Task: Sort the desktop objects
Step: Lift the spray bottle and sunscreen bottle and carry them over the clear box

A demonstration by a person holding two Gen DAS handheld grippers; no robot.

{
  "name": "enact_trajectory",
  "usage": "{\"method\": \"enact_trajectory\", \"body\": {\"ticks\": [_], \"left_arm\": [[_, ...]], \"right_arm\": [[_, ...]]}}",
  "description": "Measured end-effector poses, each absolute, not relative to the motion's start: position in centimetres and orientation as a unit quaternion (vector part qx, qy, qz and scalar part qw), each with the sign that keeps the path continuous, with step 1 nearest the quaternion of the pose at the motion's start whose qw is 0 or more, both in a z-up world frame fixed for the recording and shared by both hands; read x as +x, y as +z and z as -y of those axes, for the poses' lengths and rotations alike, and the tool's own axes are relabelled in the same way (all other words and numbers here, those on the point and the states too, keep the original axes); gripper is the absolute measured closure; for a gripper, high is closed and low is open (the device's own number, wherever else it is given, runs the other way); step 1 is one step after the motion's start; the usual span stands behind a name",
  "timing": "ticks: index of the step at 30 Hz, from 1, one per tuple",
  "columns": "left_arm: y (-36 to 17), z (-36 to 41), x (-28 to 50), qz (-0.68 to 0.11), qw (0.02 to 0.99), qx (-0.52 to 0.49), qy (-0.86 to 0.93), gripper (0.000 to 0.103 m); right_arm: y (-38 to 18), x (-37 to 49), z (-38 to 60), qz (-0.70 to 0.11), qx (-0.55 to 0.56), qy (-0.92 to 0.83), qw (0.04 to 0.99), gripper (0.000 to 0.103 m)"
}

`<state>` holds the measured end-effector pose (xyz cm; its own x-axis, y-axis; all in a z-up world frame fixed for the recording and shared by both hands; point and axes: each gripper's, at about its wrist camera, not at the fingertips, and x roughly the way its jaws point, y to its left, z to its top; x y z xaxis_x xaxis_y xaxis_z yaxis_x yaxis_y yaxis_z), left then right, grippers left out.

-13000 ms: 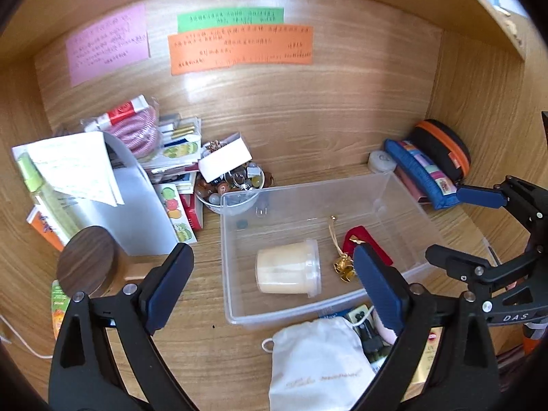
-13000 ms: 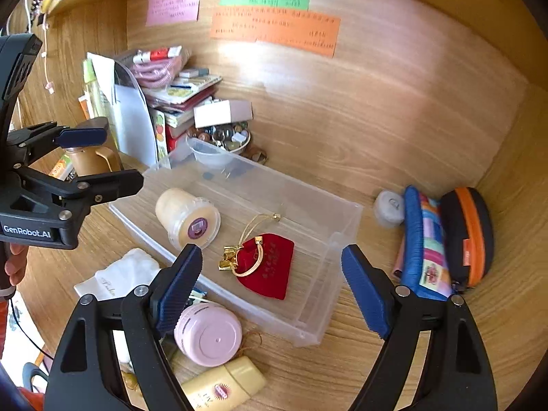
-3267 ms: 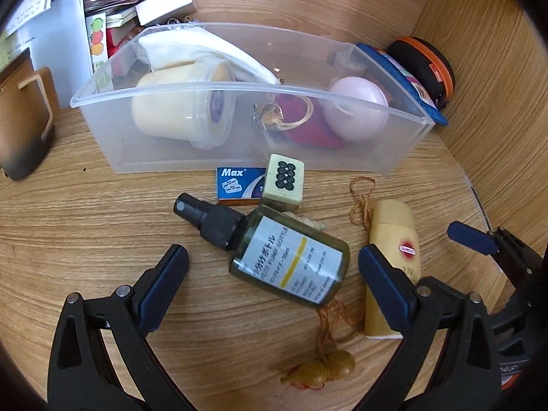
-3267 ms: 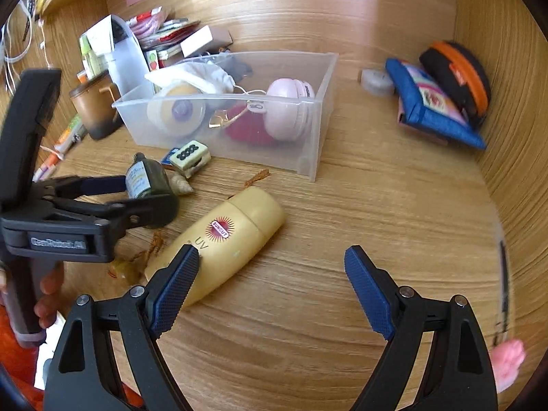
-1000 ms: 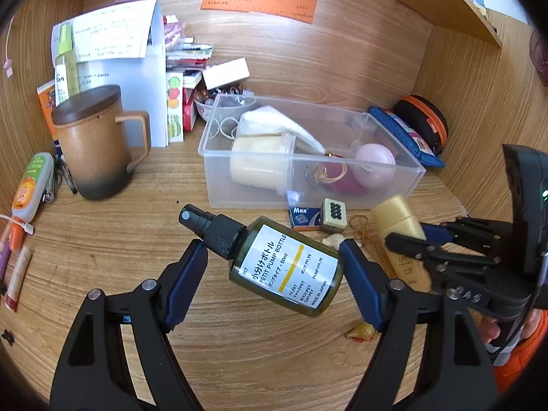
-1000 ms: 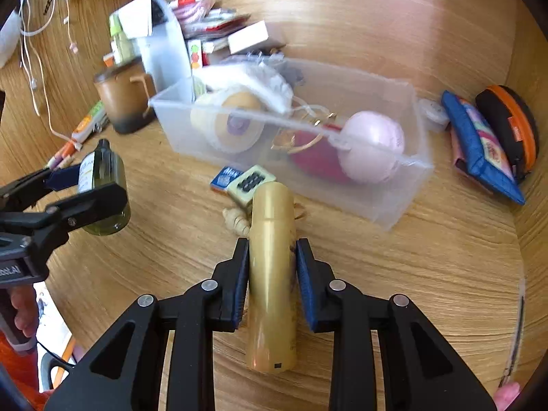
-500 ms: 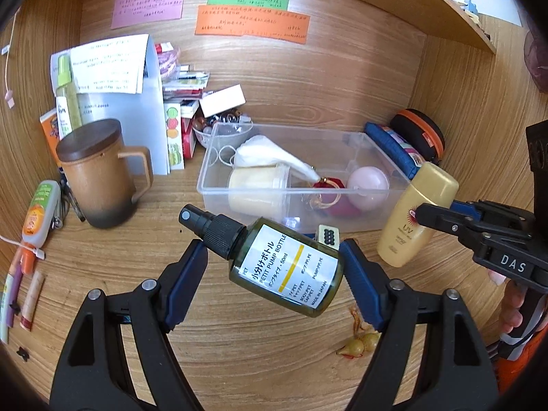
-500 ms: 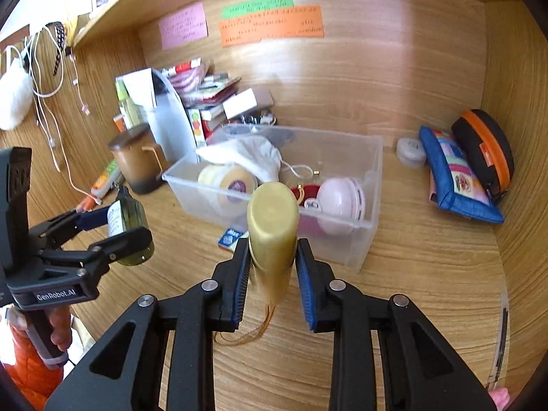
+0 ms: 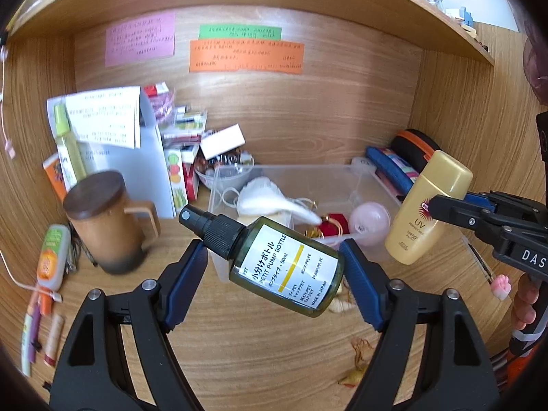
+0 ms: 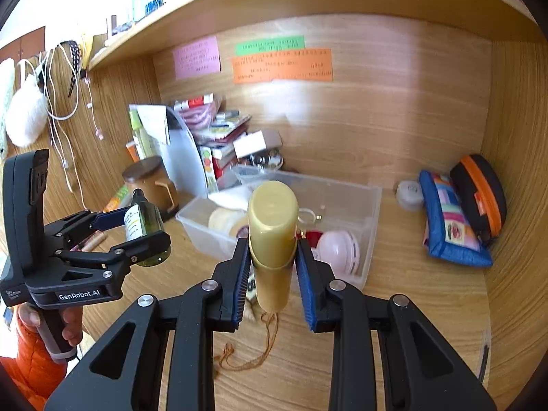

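Observation:
My left gripper (image 9: 274,267) is shut on a green spray bottle (image 9: 281,270) with a black pump top, held above the desk in front of the clear plastic bin (image 9: 363,174). It also shows in the right wrist view (image 10: 144,229). My right gripper (image 10: 274,270) is shut on a yellow sunscreen bottle (image 10: 272,239), held upright in the air before the bin (image 10: 371,226); the bottle also shows in the left wrist view (image 9: 428,212). The bin holds a white pouch (image 9: 270,198), a cream jar (image 10: 226,221), a red pouch (image 9: 328,229) and a pink round case (image 9: 370,222).
A brown lidded mug (image 9: 106,226) stands left of the bin. Boxes and a file holder (image 9: 150,157) are stacked at the back left. A blue pouch (image 10: 448,226) and an orange-trimmed case (image 10: 479,195) lie at the right. A gourd charm on a cord (image 9: 352,373) and pens (image 9: 30,328) lie on the desk.
Both grippers have risen and pulled back from the desk with their bottles. The sunscreen bottle has lifted higher, up over the bin's right side.

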<state>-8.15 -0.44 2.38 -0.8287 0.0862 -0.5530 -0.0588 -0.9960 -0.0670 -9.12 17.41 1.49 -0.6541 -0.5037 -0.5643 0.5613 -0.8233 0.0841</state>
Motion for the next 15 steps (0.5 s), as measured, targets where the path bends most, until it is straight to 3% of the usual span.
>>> {"method": "enact_trajectory", "body": {"ticks": [15], "left_arm": [[4.1,-0.1,-12.0,0.014,0.049,-0.280,0.959,0.025]], "right_arm": [[3.0,-12.4,-16.9,-0.035,0.280,-0.913,0.296,0.079]]}}
